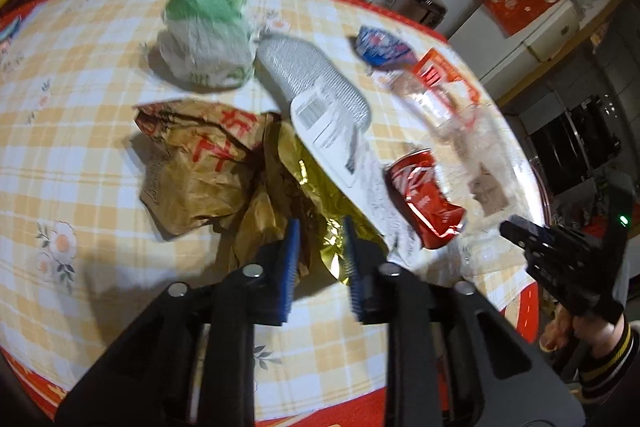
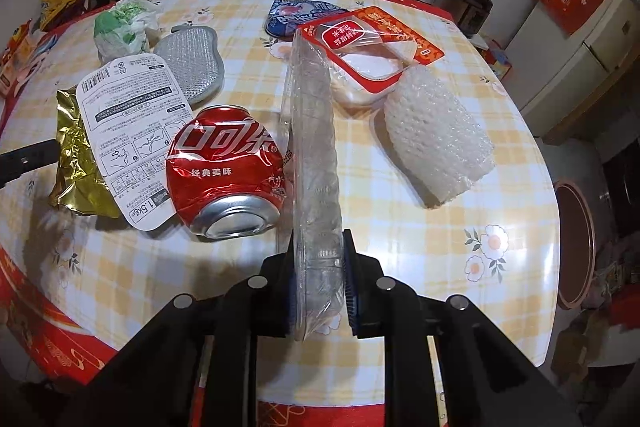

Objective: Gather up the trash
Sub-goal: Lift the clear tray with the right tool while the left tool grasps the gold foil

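Clear plastic tray is being held on edge by the right gripper, its blue pads nearly closed and pressing the near end. Its long axis is running away from the camera, far end pointing toward the red-rimmed rice tub, above the checked tablecloth and just beside the crushed red can. A firm, low grip is being advised, since thin plastic is likely to flex. The left gripper is being lowered over the gold foil, jaws narrow; whether foil is pinched cannot be told.
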The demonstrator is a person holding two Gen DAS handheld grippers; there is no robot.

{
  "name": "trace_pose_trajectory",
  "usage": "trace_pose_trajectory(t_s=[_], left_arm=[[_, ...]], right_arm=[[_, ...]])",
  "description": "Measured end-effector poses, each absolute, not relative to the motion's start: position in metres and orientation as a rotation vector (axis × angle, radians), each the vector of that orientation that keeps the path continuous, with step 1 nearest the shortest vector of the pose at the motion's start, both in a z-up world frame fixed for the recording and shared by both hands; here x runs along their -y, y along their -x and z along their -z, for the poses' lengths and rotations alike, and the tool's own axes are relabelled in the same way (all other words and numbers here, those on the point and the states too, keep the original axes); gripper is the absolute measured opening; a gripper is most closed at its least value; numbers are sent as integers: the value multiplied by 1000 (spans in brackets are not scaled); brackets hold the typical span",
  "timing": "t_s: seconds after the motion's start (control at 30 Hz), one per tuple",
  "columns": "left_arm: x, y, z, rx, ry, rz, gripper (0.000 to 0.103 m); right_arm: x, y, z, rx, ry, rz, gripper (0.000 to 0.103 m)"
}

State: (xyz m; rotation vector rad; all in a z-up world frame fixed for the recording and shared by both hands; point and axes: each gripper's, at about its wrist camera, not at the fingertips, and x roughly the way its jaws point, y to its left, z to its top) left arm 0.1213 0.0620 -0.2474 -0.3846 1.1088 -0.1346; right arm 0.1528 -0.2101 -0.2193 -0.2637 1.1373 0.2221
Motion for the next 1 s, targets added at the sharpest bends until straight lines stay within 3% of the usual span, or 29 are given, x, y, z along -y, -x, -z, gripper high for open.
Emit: trace_pose_trajectory(t_s=[0.33,0.43,0.47,1.0], left_arm=[[-54,-141,270,-1157,422,140,22],[-50,-142,268,-1148,379,132,18],[-49,-140,266,-1139,368,130,12],[-92,-85,184,-916,270,-17,11]], right_arm=[[213,-152,221,-1138,262,-230,20],[214,-151,220,-1135,254,-224,19],[215,-151,219,-1129,254,-220,19],[235,-147,186,-1011,233,-134,17]])
